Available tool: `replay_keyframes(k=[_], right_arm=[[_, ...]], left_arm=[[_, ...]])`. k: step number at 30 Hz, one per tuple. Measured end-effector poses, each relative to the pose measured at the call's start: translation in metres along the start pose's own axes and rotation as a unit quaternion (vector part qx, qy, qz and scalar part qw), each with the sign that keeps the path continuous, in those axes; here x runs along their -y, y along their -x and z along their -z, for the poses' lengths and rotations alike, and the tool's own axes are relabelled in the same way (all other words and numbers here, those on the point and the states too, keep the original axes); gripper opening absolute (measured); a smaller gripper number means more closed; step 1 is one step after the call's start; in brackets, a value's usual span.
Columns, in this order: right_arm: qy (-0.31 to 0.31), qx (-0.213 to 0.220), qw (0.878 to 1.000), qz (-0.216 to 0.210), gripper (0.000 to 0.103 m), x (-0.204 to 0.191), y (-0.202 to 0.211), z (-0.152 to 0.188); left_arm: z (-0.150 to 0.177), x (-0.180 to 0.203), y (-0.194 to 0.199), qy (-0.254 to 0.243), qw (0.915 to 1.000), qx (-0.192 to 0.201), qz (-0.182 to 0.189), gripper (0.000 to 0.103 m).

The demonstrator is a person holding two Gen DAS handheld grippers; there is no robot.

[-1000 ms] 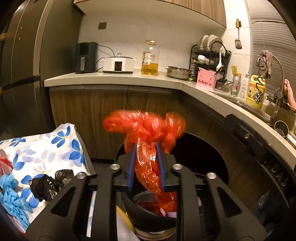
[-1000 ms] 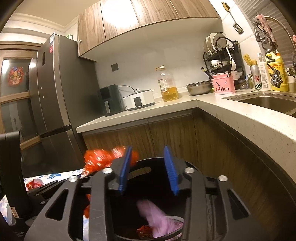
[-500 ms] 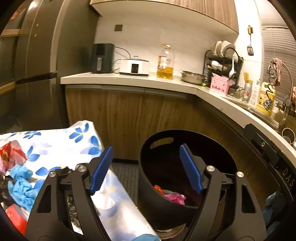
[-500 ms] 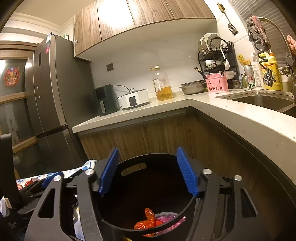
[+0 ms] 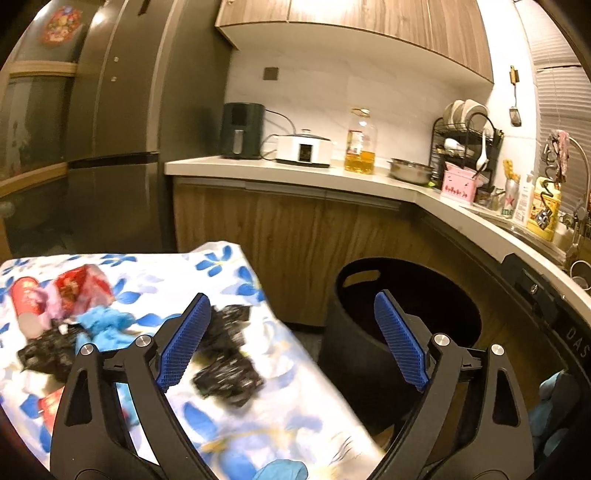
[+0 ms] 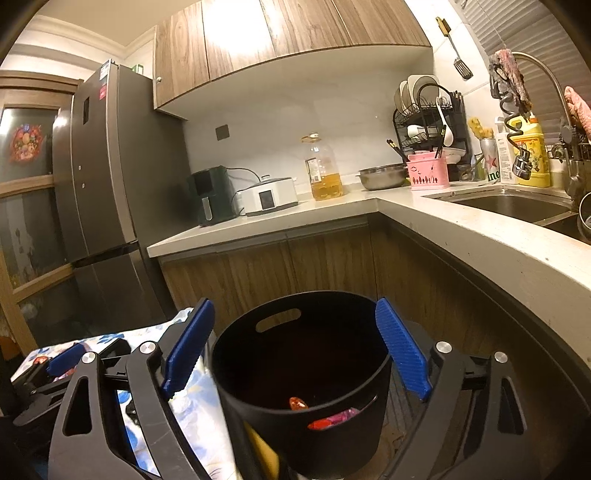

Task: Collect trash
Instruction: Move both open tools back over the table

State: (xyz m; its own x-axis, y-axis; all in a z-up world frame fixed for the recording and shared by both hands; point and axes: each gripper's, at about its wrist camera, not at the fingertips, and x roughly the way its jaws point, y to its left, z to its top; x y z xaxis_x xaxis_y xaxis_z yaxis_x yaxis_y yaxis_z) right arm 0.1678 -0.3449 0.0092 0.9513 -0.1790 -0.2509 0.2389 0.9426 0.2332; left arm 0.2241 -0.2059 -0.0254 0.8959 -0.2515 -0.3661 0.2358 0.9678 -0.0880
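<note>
The left tongs (image 5: 291,339), spread and empty, hover over the flowered bench cloth (image 5: 295,417). A crumpled black bag (image 5: 229,369) lies between the blades toward 7 o'clock, its long axis running 11 to 5. The right tongs (image 6: 295,350), spread too, frame the black bin (image 6: 303,406) in the kitchen corner.

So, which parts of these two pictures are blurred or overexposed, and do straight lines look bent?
Left wrist view: the black bags and floral cloth are smeared by motion, while the counter stays sharper. Right wrist view: mostly sharp, but glare burns out the cabinet, and the bin is dark inside. In both views the fisheye bends the counter edge and darkens the corners.
</note>
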Motion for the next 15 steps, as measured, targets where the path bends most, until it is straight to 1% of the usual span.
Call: replay_keyframes(k=[9,15], right_arm=[[0.022,0.003,1.000,-0.008,0.086,-0.028,0.028,0.015],[0.021,-0.002,0.999,-0.024,0.086,-0.041,0.043,0.023]], left_arm=[[0.018,-0.030,0.042,0.006,0.9994,0.011,-0.034,0.089],[0.044,-0.058,0.075,-0.003,0.9963,0.028,-0.082,0.089]])
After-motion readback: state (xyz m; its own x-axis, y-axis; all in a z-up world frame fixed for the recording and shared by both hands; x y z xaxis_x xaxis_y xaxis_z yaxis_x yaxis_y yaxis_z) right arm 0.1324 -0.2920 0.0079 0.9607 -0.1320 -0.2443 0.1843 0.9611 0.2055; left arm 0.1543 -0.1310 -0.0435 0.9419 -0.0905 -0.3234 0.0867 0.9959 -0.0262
